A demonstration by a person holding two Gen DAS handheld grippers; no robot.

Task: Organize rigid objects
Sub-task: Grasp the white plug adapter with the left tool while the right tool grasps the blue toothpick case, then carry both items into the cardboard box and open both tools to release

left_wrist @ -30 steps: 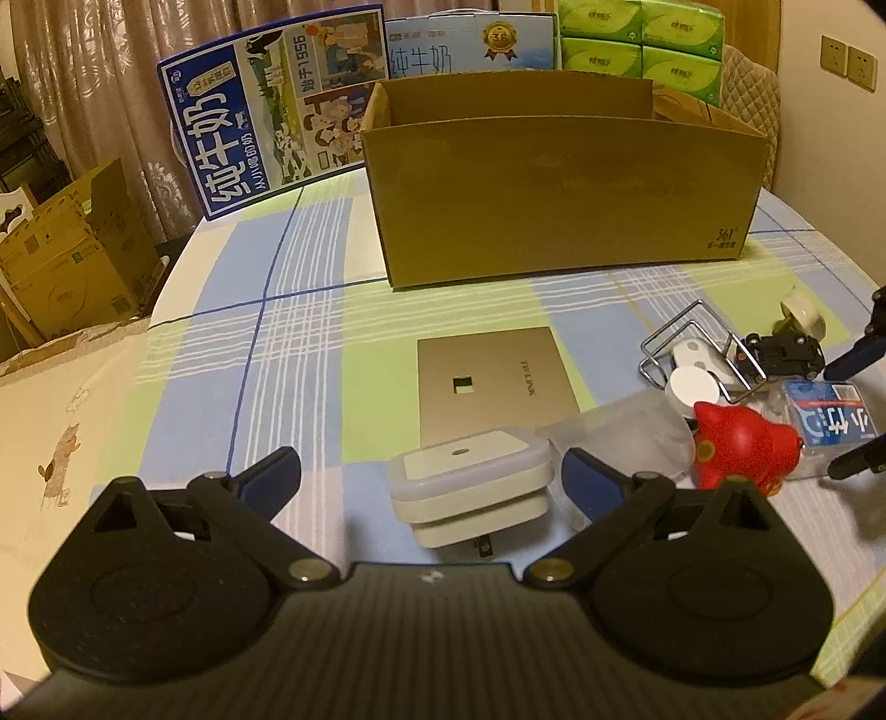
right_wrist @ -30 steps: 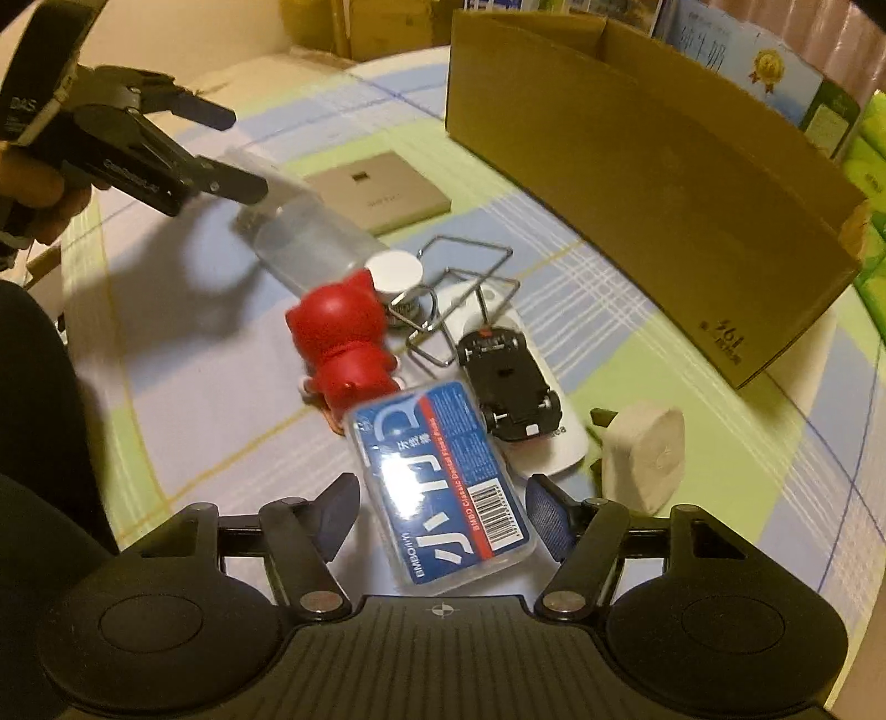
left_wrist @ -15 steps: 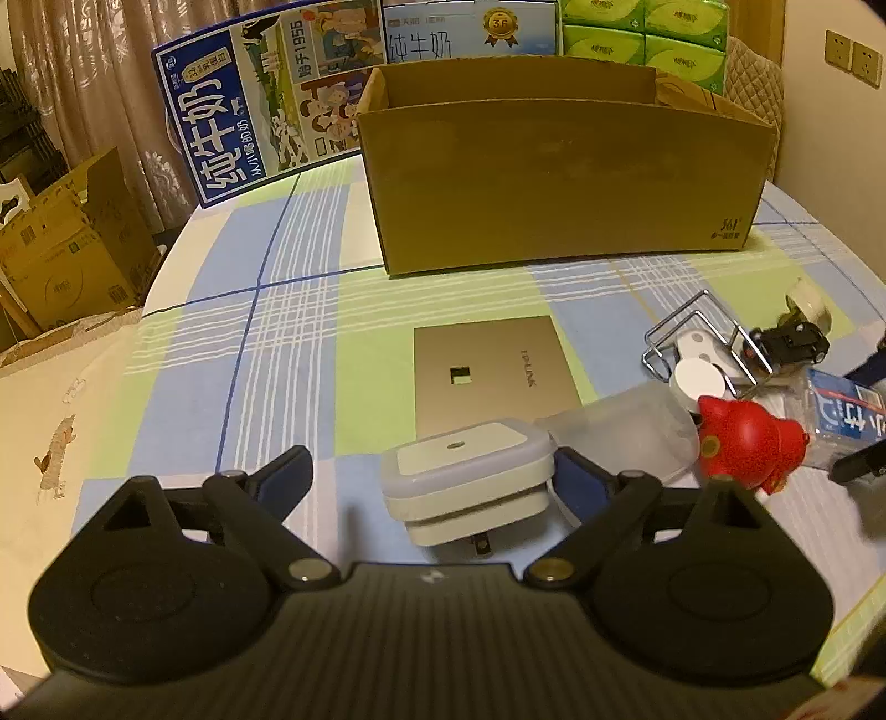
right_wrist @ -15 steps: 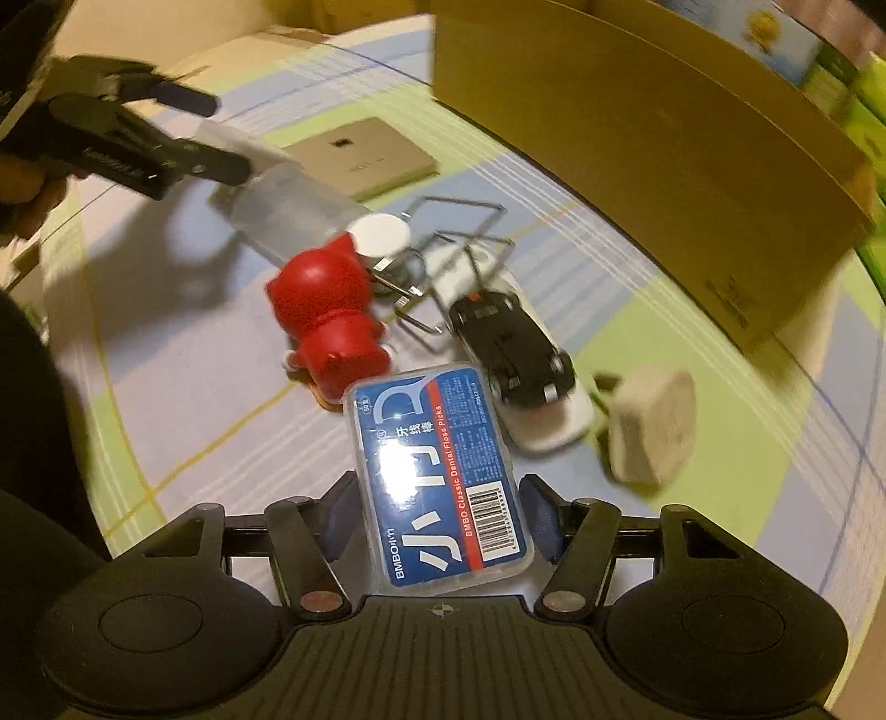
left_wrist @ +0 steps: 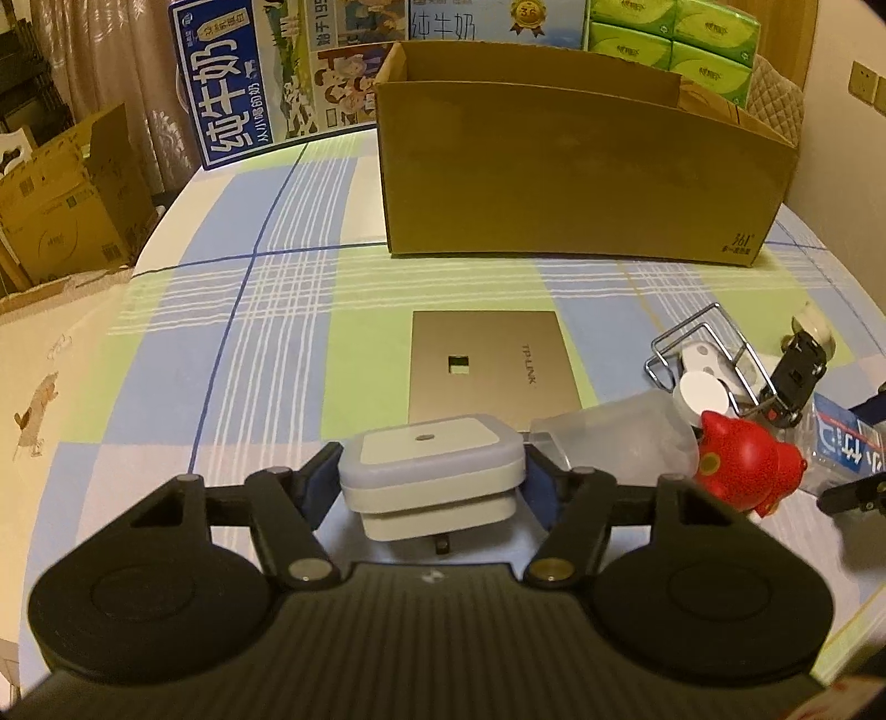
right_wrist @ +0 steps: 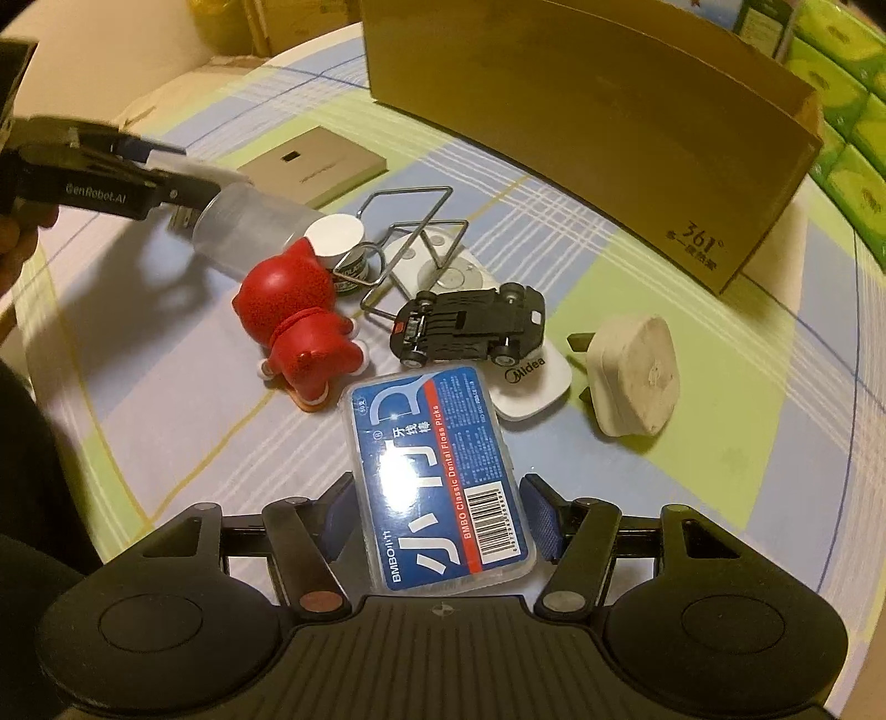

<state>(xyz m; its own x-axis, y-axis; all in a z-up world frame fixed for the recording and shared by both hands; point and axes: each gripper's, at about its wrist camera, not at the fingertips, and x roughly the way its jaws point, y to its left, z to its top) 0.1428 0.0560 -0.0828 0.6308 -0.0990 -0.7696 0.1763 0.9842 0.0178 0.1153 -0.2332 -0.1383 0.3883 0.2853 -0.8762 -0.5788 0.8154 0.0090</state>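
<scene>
On the checked tablecloth point(left_wrist: 232, 354), in front of the long cardboard box point(left_wrist: 576, 166), a scatter of small things is laid out. The left gripper point(left_wrist: 432, 482) has just been closing, and its blue pads are now pressed against both sides of a white square plug-in night light point(left_wrist: 432, 471), whose prong is seen beneath it. Between that light and the box a gold router panel point(left_wrist: 493, 365) lies flat. The right gripper point(right_wrist: 437, 531) is clamped on a clear floss pick case point(right_wrist: 437, 476) with a blue label, its pads set against the case's long edges. Beyond the case, toward the box, a red cat figurine point(right_wrist: 299, 321) lies on its side, with a frosted plastic bottle point(right_wrist: 249, 232) with a white cap to its left. A black toy car point(right_wrist: 470, 321) rests upside down on a white remote control point(right_wrist: 531, 382), and a bent wire stand point(right_wrist: 410, 243) lies across the remote's far end. A cream wall plug point(right_wrist: 637, 382) lies on its side to the right of the remote, nearer the box's corner. Behind the box, a blue milk carton case point(left_wrist: 238, 94) and green tissue packs point(left_wrist: 681, 44) are stacked.
</scene>
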